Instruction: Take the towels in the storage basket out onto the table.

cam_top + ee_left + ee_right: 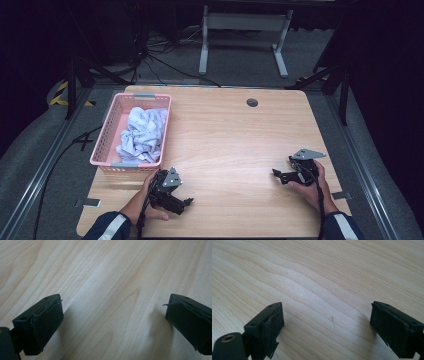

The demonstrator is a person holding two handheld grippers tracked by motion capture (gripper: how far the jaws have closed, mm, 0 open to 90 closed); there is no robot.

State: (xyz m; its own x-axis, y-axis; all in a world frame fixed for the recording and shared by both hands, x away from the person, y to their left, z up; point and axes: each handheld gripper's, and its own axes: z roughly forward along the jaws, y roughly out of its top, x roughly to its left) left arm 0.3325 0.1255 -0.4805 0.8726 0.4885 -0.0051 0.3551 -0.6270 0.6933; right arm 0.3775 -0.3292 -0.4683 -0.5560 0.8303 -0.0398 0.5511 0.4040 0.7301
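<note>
Black padded fingers (47, 322) of left gripper (186, 202) and right gripper (276, 173) stood apart, empty, over grained wooden table (225, 135), crumpled pale cloth (142, 132) filled pink slotted basket (107, 137).

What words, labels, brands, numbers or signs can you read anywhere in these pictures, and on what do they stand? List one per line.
None: no readable text stands on the pink basket, the white cloth in it, the wooden table, the left gripper or the right gripper.
</note>
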